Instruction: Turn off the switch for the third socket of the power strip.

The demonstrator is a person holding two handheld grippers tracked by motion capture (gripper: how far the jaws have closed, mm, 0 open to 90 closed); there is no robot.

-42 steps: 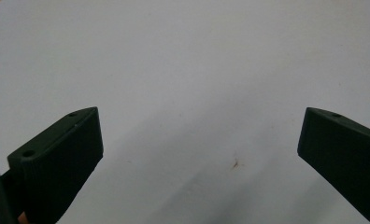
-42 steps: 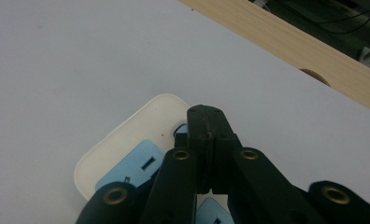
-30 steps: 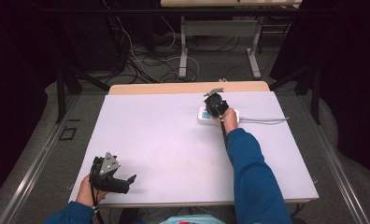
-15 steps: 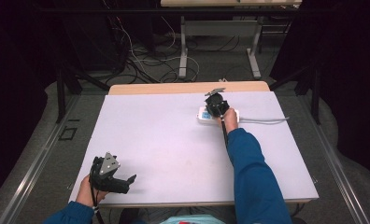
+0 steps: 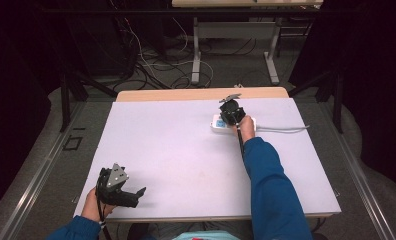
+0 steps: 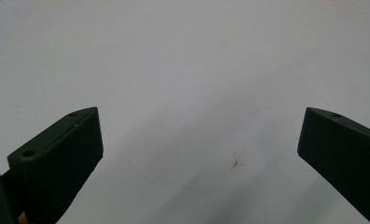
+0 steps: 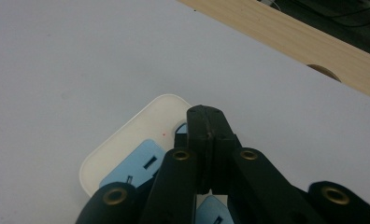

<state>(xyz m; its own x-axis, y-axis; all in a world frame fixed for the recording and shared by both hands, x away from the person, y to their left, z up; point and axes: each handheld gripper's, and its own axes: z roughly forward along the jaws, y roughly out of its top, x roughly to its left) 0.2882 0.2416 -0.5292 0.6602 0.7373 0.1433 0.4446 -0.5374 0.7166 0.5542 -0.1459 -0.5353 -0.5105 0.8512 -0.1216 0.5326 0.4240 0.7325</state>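
A dim room with cables on the floor surrounds a white-topped table (image 5: pixel 186 150) whose far edge is bare wood. Toward its far right lies a white power strip (image 7: pixel 136 126) with pale blue socket faces, its grey cord (image 5: pixel 286 129) running off to the right. The right gripper (image 7: pixel 206 122) sits over the strip's top, jaws pressed together with nothing seen between them, tips near a small switch-like spot. Against the pictures a second and half a second ago, nothing has visibly shifted, so I judge this a pause or a press. The left gripper (image 5: pixel 117 185) rests at the near left, jaws wide apart, empty. No readable writing shows
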